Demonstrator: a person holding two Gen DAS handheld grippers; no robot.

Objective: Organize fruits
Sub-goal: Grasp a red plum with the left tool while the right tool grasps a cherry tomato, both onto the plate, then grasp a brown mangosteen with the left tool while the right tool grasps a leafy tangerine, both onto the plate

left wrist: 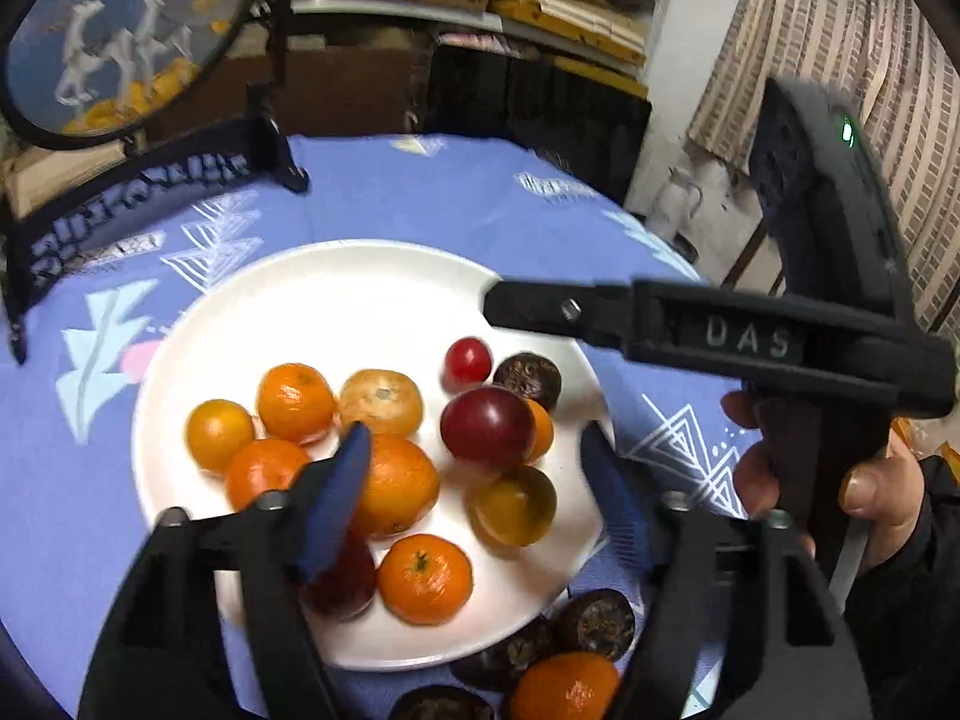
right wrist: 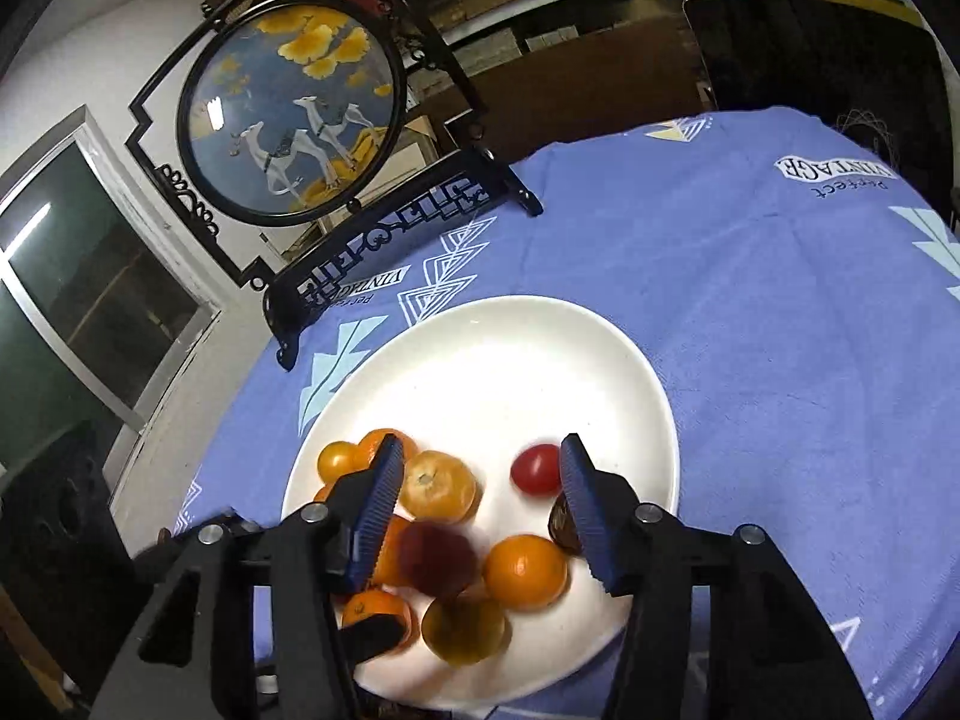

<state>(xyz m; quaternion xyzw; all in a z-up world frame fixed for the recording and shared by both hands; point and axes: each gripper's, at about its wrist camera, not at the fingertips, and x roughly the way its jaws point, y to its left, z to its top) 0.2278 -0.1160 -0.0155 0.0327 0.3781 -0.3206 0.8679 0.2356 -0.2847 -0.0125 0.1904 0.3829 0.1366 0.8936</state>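
Observation:
A white plate (left wrist: 360,258) on the blue tablecloth holds several oranges (left wrist: 295,402), a dark red plum (left wrist: 487,426), a small red fruit (left wrist: 467,360) and a wrinkled dark fruit (left wrist: 528,378). My left gripper (left wrist: 474,438) hovers open over the plate's near side, with nothing pressed between its blue pads. In the right wrist view, my right gripper (right wrist: 480,444) is open above the same plate (right wrist: 510,360). A blurred dark red fruit (right wrist: 438,558) lies between its fingers, untouched by the pads. One right finger (left wrist: 540,309) reaches in over the plate's far right rim.
Two wrinkled dark fruits (left wrist: 594,624) and an orange (left wrist: 564,690) lie on the cloth just off the plate's near edge. A round painted screen on a black stand (right wrist: 294,108) sits at the table's back left. A person's hand (left wrist: 870,480) grips the right tool.

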